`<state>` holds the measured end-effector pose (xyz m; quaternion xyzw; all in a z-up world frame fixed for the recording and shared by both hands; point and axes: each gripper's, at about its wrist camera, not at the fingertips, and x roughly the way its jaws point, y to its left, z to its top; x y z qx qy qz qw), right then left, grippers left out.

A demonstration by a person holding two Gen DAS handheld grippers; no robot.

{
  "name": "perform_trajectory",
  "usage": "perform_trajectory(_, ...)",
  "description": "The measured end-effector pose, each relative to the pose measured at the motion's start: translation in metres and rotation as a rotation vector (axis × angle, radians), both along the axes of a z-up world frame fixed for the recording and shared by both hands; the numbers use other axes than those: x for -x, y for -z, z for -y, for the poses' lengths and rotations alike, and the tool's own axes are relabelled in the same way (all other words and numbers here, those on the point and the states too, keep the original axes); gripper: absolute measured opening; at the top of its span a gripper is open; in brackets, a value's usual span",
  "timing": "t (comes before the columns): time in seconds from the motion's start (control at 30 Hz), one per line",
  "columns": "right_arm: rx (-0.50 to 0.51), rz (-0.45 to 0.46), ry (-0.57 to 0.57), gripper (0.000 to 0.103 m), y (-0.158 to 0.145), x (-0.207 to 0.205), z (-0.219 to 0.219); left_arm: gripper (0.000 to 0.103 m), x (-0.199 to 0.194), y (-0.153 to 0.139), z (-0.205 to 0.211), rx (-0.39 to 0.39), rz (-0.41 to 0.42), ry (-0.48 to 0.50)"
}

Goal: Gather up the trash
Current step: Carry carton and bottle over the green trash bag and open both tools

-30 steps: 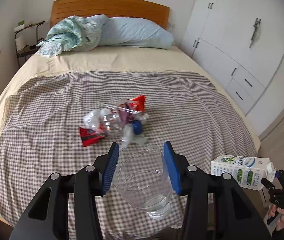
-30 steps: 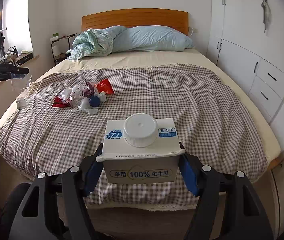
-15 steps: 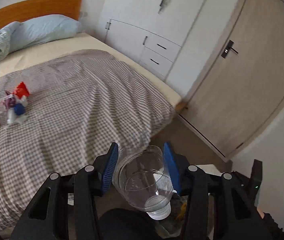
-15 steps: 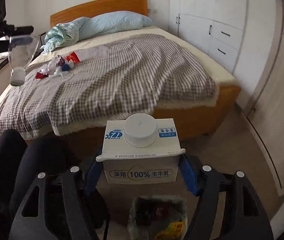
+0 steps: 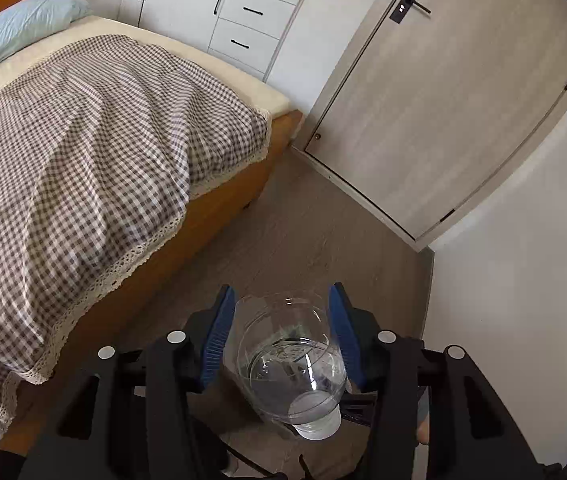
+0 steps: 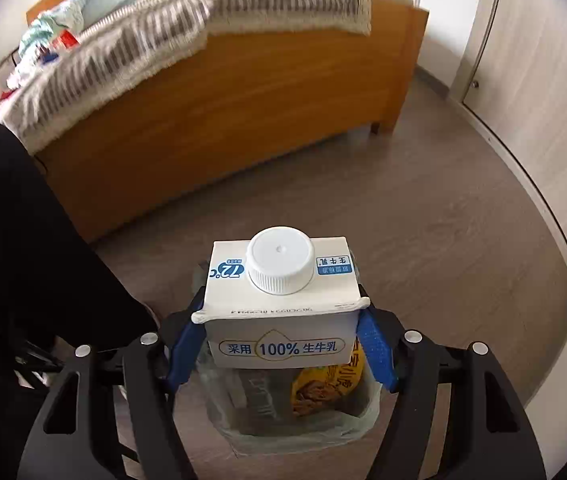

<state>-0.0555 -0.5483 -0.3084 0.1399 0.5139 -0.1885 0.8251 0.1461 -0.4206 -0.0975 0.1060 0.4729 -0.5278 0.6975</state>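
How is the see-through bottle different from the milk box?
The plastic bottle is clear and round; the milk carton is white, printed and boxy. The bottle's white cap faces the camera; the carton's faces away. Both are held in grippers' jaws.

My milk carton (image 6: 279, 300) hangs right above the lined trash bin (image 6: 295, 432); the bed (image 6: 219, 92) stands behind.

Both wrist views tilt steeply floorward, close; share bed (image 5: 83, 140) foot corner, door (image 5: 443, 100).
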Motion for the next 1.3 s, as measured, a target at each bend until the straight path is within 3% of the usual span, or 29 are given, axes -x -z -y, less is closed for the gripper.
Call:
perform_trajectory(0.13,0.009,-0.086,0.006,0.067,0.020,0.010,0.000,0.047,0.011,0.018,0.015,-0.025,-0.026,0.026)
perform_trajectory(0.4,0.013,-0.252,-0.033,0.067,0.032,0.043,-0.024,0.048,0.031,0.047,0.036,-0.062,-0.051,0.068)
perform_trajectory(0.7,-0.036,-0.393,-0.045,0.067,0.116,0.045,-0.029,0.049,0.045,0.070,0.047,-0.113,-0.064,0.081)
perform_trajectory(0.97,-0.125,-0.285,0.022,0.073,0.116,0.061,-0.021,0.052,0.071,0.109,0.093,-0.230,-0.018,0.192)
perform_trajectory(1.3,-0.073,-0.158,0.079,0.076,0.073,0.074,-0.014,0.054,0.098,0.164,0.155,-0.392,0.081,0.383)
